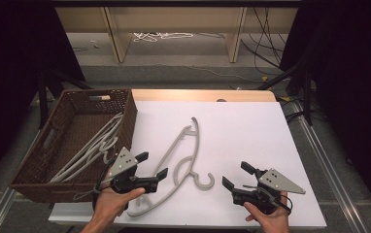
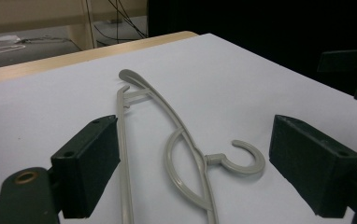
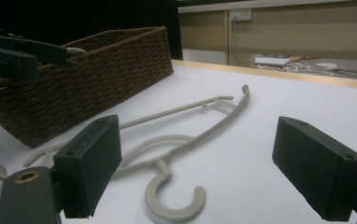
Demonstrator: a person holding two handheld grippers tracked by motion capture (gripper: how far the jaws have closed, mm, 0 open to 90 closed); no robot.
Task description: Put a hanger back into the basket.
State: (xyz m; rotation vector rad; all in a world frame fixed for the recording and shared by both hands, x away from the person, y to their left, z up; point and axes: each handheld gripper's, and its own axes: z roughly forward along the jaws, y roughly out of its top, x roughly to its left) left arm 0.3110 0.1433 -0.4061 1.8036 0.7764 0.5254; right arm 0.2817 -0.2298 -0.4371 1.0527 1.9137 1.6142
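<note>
A grey plastic hanger [image 1: 186, 155] lies flat on the white table top [image 1: 251, 126], its hook toward the near edge. My left gripper [image 1: 152, 164] hovers open over the hanger's near left end; in the left gripper view the hanger [image 2: 176, 140] runs between the spread jaws of that gripper [image 2: 195, 156], with nothing pressed. My right gripper [image 1: 236, 174] is open to the right of the hook, holding nothing. In the right gripper view the hanger [image 3: 186, 126] lies ahead of that gripper [image 3: 195, 163].
A brown wicker basket [image 1: 131, 116] stands at the table's left edge with several grey hangers [image 1: 91, 148] inside; it shows as the basket [image 3: 88, 79] in the right gripper view. Shelving legs and cables are on the floor beyond the table.
</note>
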